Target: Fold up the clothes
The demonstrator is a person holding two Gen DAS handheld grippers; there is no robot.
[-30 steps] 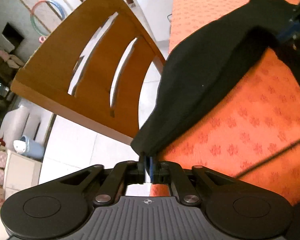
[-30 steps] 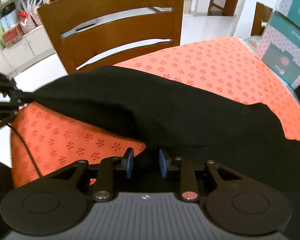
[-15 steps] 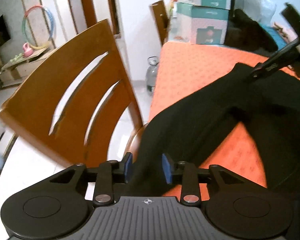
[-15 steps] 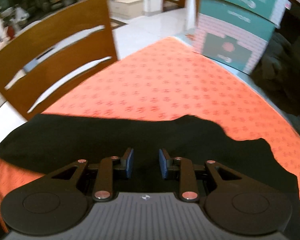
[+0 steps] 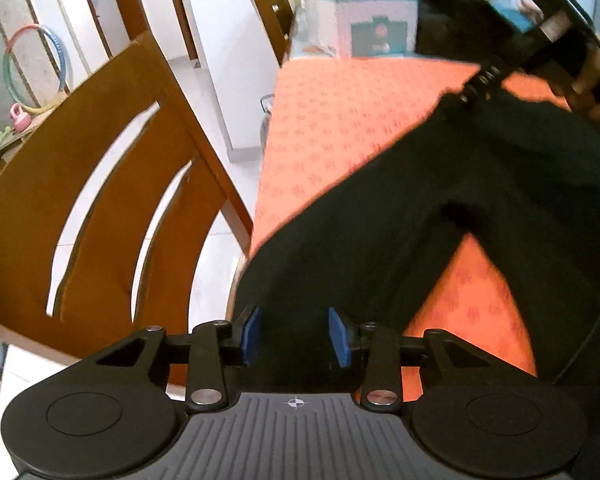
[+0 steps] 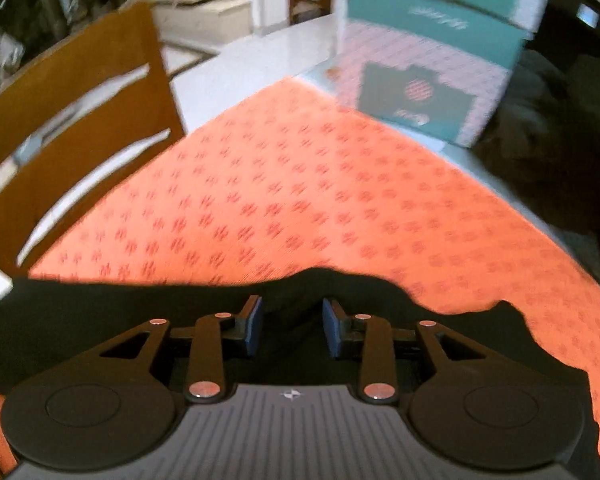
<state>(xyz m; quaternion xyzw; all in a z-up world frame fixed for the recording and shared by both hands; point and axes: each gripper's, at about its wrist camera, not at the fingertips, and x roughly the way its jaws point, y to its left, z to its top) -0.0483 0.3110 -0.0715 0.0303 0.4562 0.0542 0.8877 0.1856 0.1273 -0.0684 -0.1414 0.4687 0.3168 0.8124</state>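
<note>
A black garment lies across the near part of an orange patterned tablecloth. My left gripper is open, its blue pads apart above the garment's left end at the table corner. In the right wrist view the garment spreads flat below my right gripper, which is open just over its far edge. The other gripper's tip and a hand show at the upper right of the left wrist view, over the garment's far end.
A wooden slatted chair stands against the table's left side, also the chair in the right wrist view. Teal and pink boxes sit at the table's far end beside a dark heap. A second chair stands farther back.
My left gripper let go of the garment corner and opened. The raised fold dropped flat onto the cloth. Both grippers lifted and tilted so more of the far table shows.
</note>
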